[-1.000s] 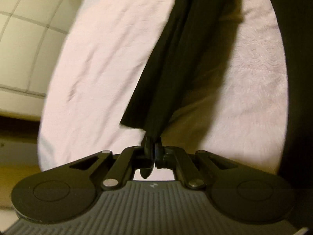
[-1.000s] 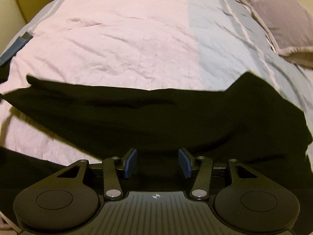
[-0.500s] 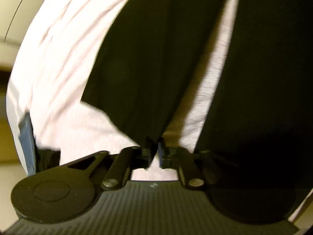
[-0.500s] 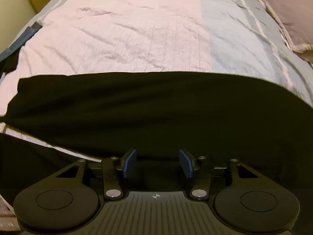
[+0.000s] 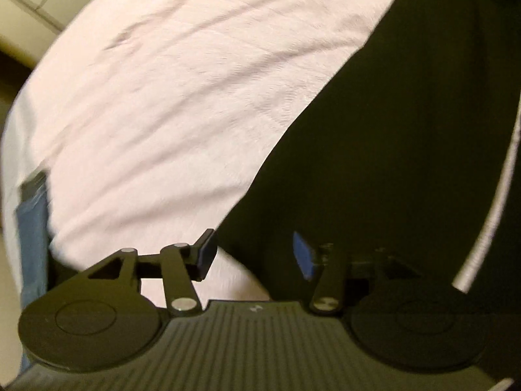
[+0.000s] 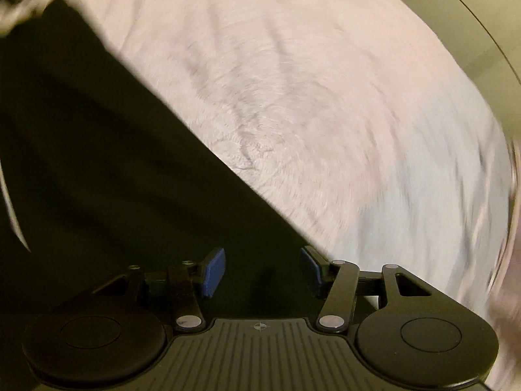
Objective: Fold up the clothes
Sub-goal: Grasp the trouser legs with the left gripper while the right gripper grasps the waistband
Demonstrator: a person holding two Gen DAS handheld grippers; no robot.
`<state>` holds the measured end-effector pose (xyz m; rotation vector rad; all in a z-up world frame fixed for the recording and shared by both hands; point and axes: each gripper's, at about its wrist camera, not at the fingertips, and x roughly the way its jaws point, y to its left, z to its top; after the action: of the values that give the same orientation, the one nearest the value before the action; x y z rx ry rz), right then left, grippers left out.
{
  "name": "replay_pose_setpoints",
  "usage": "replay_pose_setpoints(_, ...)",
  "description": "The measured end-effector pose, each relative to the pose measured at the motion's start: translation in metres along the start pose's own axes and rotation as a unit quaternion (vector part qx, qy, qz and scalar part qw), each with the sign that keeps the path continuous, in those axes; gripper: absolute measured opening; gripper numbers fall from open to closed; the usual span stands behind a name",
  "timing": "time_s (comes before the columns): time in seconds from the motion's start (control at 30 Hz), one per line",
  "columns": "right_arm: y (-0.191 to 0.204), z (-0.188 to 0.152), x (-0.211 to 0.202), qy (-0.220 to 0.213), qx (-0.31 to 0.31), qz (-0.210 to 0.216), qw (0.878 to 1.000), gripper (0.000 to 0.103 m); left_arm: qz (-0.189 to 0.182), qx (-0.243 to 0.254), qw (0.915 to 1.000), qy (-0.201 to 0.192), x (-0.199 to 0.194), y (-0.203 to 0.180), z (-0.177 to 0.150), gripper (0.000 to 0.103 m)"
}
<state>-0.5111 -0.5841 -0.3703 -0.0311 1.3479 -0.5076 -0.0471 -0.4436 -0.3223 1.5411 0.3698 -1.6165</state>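
Note:
A black garment (image 5: 390,150) lies flat on the pink bedspread (image 5: 169,91). It fills the right half of the left wrist view and the left half of the right wrist view (image 6: 97,169). My left gripper (image 5: 255,255) is open and empty, low over the garment's left edge. My right gripper (image 6: 262,272) is open and empty, low over the garment's right edge. Both views are blurred by motion.
A blue strip of cloth (image 5: 31,228) hangs at the bed's left edge. Pale floor tiles (image 5: 29,3) show beyond the bed at upper left. The bedspread (image 6: 325,97) stretches to the right, with a wall or cupboard (image 6: 472,16) beyond it.
My left gripper has let go of the black garment and opened; the cloth now lies flat. My right gripper stayed open and has swung round toward the garment's right edge.

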Motion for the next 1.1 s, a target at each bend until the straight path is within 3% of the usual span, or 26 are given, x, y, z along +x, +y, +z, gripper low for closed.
replay_pose_setpoints(0.07, -0.001, 0.005, 0.017, 0.005, -0.072, -0.002, 0.997, 0.066, -0.011, 0.013, 0.9998, 0.006, 0.017, -0.001, -0.007, 0.048)
replay_pose_setpoints(0.13, -0.005, 0.009, 0.037, 0.015, -0.113, 0.009, 0.993, 0.067, -0.028, 0.013, 0.9995, 0.011, 0.030, 0.005, -0.011, 0.045)
replay_pose_setpoints(0.23, -0.012, 0.016, 0.068, 0.040, -0.152, 0.036, 0.987, 0.067, -0.053, -0.003, 0.9982, 0.026, 0.037, 0.011, -0.011, 0.013)
replay_pose_setpoints(0.3, -0.020, 0.021, 0.086, 0.068, -0.140, 0.077, 0.985, 0.066, -0.062, -0.003, 0.9978, 0.024, 0.034, 0.012, -0.012, 0.008)
replay_pose_setpoints(0.33, -0.027, 0.023, 0.091, 0.084, -0.118, 0.097, 0.985, 0.037, -0.061, -0.004, 0.9980, 0.016, 0.029, 0.015, -0.013, 0.006)
replay_pose_setpoints(0.37, -0.039, 0.028, 0.094, 0.099, -0.080, 0.134, 0.983, 0.014, -0.057, -0.005, 0.9983, 0.006, 0.022, 0.019, -0.014, 0.006)
replay_pose_setpoints(0.4, -0.046, 0.032, 0.092, 0.094, -0.061, 0.135, 0.984, 0.007, -0.054, -0.006, 0.9985, -0.004, 0.015, 0.023, -0.015, 0.006)
replay_pose_setpoints(0.5, -0.057, 0.043, 0.079, 0.075, -0.081, 0.119, 0.987, 0.004, -0.038, -0.062, 0.9966, -0.040, -0.004, 0.053, -0.019, 0.006)
replay_pose_setpoints(0.7, -0.070, 0.049, 0.092, 0.059, -0.059, 0.092, 0.992, 0.004, -0.028, -0.080, 0.9962, -0.019, 0.027, 0.062, -0.004, 0.007)
replay_pose_setpoints(0.77, -0.064, 0.044, 0.097, 0.051, -0.057, 0.076, 0.994, 0.008, -0.020, -0.097, 0.9951, -0.006, 0.037, 0.058, -0.004, 0.016)
replay_pose_setpoints(0.8, -0.060, 0.040, 0.095, 0.046, -0.054, 0.054, 0.996, 0.027, -0.012, -0.105, 0.9944, 0.002, 0.039, 0.056, -0.005, 0.018)
replay_pose_setpoints(0.83, -0.056, 0.037, 0.092, 0.040, -0.052, 0.032, 0.997, 0.053, -0.002, -0.111, 0.9937, 0.009, 0.041, 0.054, -0.005, 0.022)
replay_pose_setpoints(0.87, -0.053, 0.032, 0.085, 0.031, -0.043, 0.008, 0.999, 0.062, 0.010, -0.112, 0.9936, 0.015, 0.040, 0.051, -0.006, 0.024)
replay_pose_setpoints(1.0, -0.044, 0.003, 0.038, -0.012, 0.040, -0.010, 0.999, 0.065, 0.052, -0.094, 0.9939, 0.022, 0.014, 0.034, -0.019, 0.027)
replay_pose_setpoints(1.1, -0.006, -0.012, -0.002, -0.028, 0.107, 0.000, 0.994, 0.065, 0.046, -0.086, 0.9952, 0.006, -0.013, 0.008, -0.027, 0.027)
